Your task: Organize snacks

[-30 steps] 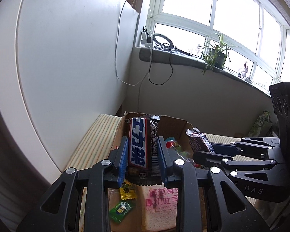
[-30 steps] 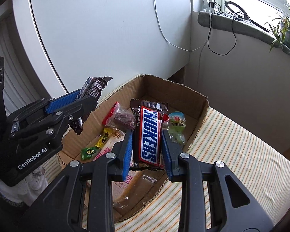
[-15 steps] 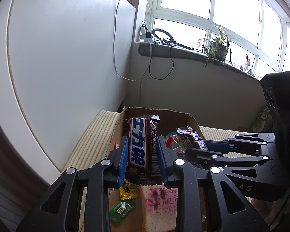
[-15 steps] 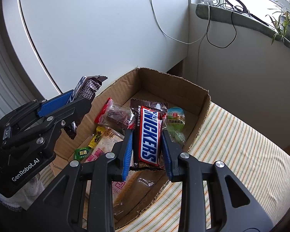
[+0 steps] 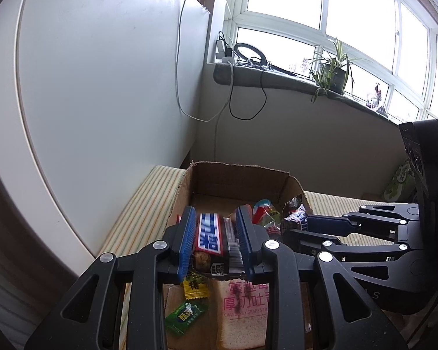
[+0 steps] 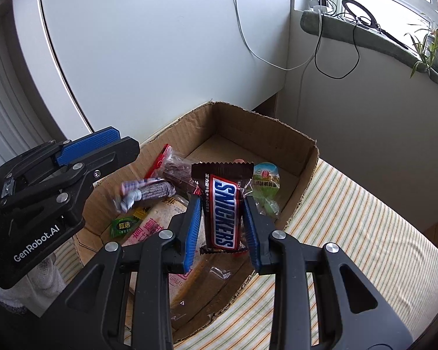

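Blue ribbed pads of the right gripper (image 6: 222, 227) frame a brown foil-wrapped Snickers bar (image 6: 222, 213) at the lower middle of the right wrist view. The jaws stand a bar's width apart and meet the wrapper only near the pad tips, so I judge it a shallow pinch.

At the left edge of that view the left gripper (image 6: 128, 145) shows nothing between its tips. A second Snickers bar (image 6: 147, 191), blurred, hangs below them over the open brown cardboard box (image 6: 265, 116). In the left wrist view this second bar sits small between narrowly parted pads. My reading is that those jaws press on nothing and the bar is loose.

Beneath both, low in the frames, the box holds a clear pack of sliced toast with pink print (image 5: 245, 300), a small green candy sachet (image 5: 187, 315) and other packets. The box rests on a striped cloth (image 6: 350, 233).

Both bars should be light and fairly stiff. Their glossy wrappers are slick, and the crimped ends are floppy. A grip across the long edges at mid-length, deep in the pads, looks safest. A tip grip invites the bar to slide out. Hard squeezing could crack the chocolate.

At the upper right, beyond the box, a grey windowsill (image 5: 277, 75) carries cables.
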Demonstrator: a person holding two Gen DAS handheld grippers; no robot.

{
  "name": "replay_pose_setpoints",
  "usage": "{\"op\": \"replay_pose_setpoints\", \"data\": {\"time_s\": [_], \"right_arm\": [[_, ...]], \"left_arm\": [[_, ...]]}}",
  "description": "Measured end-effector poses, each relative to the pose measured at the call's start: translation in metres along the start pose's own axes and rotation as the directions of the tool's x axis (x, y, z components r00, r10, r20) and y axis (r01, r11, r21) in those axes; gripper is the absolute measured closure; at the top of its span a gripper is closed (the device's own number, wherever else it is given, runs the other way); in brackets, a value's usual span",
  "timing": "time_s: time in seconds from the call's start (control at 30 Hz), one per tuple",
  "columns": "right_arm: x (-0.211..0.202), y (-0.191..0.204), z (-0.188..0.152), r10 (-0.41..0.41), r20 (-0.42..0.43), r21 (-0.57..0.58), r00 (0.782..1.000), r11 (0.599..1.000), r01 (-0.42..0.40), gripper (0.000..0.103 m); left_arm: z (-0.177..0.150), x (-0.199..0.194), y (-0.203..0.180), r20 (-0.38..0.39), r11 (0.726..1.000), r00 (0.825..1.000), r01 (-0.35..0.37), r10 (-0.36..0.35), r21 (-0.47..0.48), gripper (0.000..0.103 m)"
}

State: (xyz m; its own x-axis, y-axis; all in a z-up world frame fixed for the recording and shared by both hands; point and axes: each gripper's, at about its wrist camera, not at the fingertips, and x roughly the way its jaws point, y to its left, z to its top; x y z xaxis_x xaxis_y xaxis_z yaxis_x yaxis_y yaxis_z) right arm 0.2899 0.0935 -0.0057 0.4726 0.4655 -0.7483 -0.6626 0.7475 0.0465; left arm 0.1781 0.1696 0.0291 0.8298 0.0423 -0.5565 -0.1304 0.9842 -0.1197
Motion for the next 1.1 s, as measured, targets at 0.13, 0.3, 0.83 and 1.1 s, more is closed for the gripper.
{"op": "replay_pose_setpoints", "data": {"time_s": [0.13, 0.3, 0.83, 1.1], "right_arm": [[-0.002, 0.002, -0.001, -0.014, 0.009, -0.006, 1.0, 1.0, 0.014, 0.055], [-0.006, 0.002, -0.004, -0.022, 0.013, -0.004, 1.0, 1.0, 0.022, 0.053], [-0.033, 0.004, -0.017, -0.109, 0.053, -0.014, 0.993, 0.994, 0.11, 0.042], [-0.058, 0.008, -0.033, -0.132, 0.091, -0.01, 0.987, 0.991, 0.134, 0.039]], "left_arm": [[0.001, -0.002, 0.003, 0.009, 1.0, 1.0, -0.006, 0.006, -0.01, 0.068], [-0.001, -0.004, 0.004, 0.009, 1.0, 1.0, -0.013, 0.013, -0.006, 0.068], [-0.001, -0.027, 0.003, 0.063, 0.999, 0.997, -0.038, 0.038, 0.002, 0.051], [-0.005, -0.05, 0.006, 0.1, 0.998, 0.993, -0.054, 0.055, -0.018, 0.038]]}}
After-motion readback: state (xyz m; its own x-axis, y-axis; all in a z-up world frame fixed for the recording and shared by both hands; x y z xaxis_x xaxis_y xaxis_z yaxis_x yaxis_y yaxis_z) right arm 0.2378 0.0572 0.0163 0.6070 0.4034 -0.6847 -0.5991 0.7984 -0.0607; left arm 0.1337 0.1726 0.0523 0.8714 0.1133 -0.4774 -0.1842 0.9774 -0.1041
